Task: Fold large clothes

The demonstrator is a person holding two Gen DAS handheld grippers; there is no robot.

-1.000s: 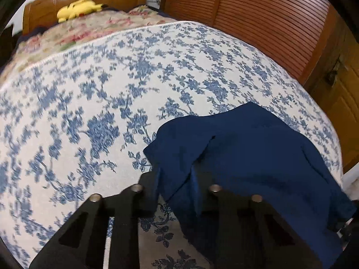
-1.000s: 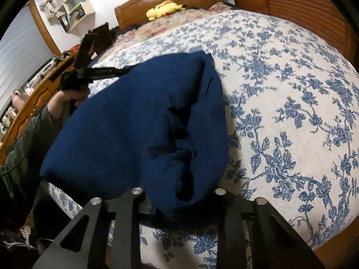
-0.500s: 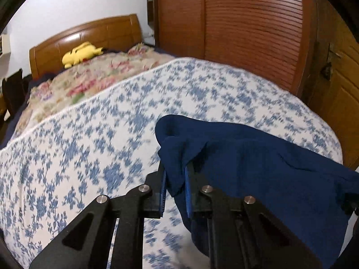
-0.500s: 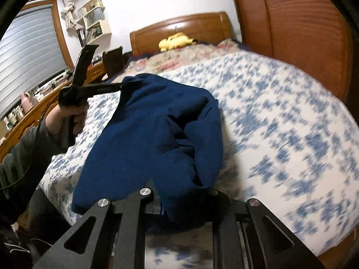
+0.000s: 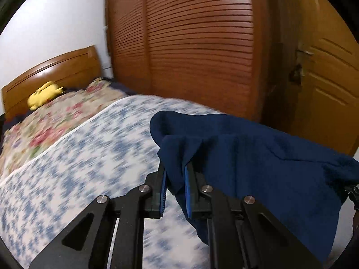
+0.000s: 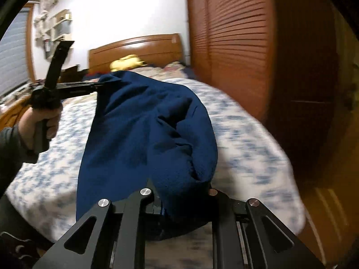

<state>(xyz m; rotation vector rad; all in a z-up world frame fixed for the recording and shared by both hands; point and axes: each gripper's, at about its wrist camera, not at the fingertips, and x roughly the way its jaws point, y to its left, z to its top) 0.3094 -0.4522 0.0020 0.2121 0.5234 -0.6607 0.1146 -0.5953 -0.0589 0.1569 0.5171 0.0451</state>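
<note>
Bed (image 5: 94,157), blue-floral cover, ahead; wooden headboard (image 5: 53,71) beyond, white wall (image 5: 56,29); louvred wardrobe doors (image 5: 193,44) right; shelves (image 6: 60,25) far left.

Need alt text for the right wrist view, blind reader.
A navy garment hangs stretched between two hand-held grippers above a blue floral bed: the right hand-held gripper clamps its near edge, the left hand-held gripper, gripped by a hand, its far corner. Behind are a wooden headboard and a yellow plush toy.

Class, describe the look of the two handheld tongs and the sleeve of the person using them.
Both tongs are matte black, with slotted linkage arms and round silver pivot pins. The left tongs carry blue ribbed pads; the right tongs look alike, pads hidden. A grey sleeve covers the arm.
</note>
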